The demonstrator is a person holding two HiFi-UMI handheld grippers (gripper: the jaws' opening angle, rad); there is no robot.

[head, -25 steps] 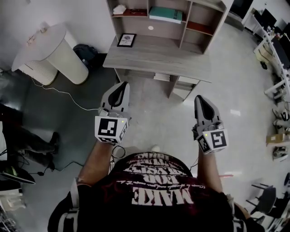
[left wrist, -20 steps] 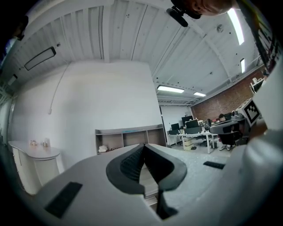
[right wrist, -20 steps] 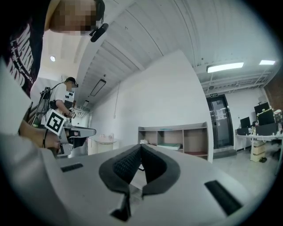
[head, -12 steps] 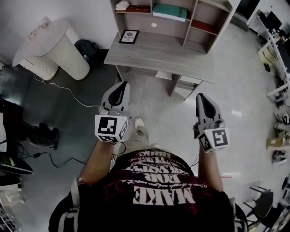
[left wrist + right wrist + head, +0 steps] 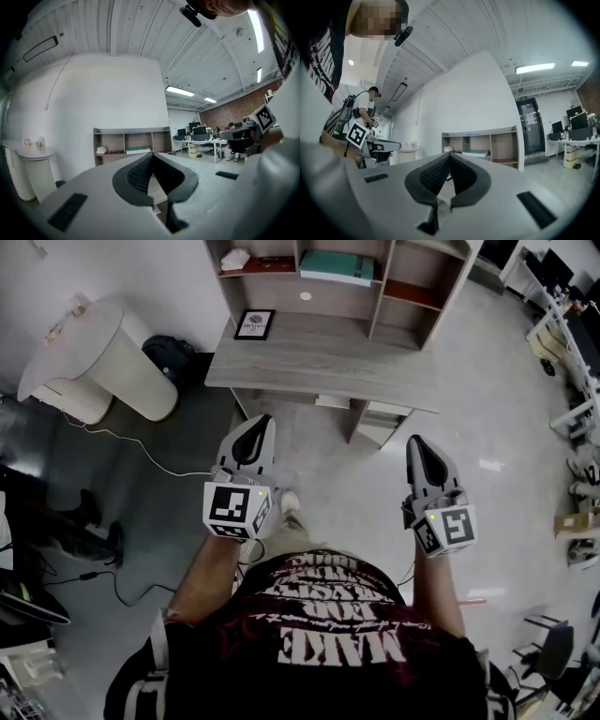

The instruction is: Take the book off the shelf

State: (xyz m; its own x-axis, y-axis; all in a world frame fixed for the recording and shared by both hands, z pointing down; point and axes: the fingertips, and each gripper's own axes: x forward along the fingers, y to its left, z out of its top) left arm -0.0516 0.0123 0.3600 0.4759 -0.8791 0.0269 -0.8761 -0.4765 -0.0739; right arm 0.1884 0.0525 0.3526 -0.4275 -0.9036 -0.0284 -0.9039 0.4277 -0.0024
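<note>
Standing well back from the shelf [image 5: 379, 289], holding the left gripper [image 5: 262, 423] and the right gripper [image 5: 416, 442] level and aimed toward it. Both pairs of fingers [image 5: 138, 174] pressed fully together, gripping nothing. Not yet near the book [image 5: 336, 266], lying flat in the shelf's middle bay (green cover, long edge facing out).

Likely to go wrong at the reach itself. Would only shove the book deeper into the bay if brought in with fingers closed. Might also lose it: little to pinch on a flat book, so liable to slip and drop off the shelf's front edge onto the table [image 5: 328, 357] below. Could clip the picture frame [image 5: 255, 323], propped on the table under the shelf's left bay, or bump the upright boards either side of the middle bay.

Plenty of bare floor [image 5: 487, 399] in front of the shelf for walking up. Held off by the table's front edge, though, so probably a long lean to get there. Left of the shelf, more crowded: round white cabinet [image 5: 103, 362], dark bag [image 5: 171, 351], loose cable [image 5: 125, 433] on the floor. Better to come in straight or from the shelf's right. Little headroom above the book inside the bay.
</note>
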